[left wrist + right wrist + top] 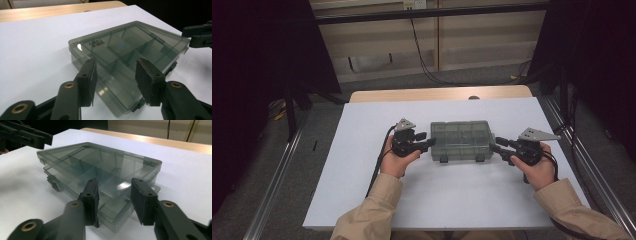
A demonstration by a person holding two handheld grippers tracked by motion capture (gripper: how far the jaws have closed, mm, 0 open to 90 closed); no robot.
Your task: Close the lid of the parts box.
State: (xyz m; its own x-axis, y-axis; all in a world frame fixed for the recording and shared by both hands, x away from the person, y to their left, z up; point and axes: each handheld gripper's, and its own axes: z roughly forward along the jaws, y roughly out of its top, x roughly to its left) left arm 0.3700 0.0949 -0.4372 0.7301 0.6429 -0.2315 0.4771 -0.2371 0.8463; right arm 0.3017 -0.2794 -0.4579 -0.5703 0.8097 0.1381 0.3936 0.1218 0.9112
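Smoky plastic box [460,140] sitting flat on the white sheet [362,175], right between the two tongs. Left tongs [426,141] just off one short end, right tongs [495,145] just off the other. Both sets of jaws apart, gripping nothing. Lid lifted slightly along the front edge.

**White sheet, one box**

The wooden tabletop [377,94] carries a white sheet [362,165] over most of its top. A smoky clear box [459,140] lies flat on the sheet, between the left claw [428,140] and right claw [493,145].
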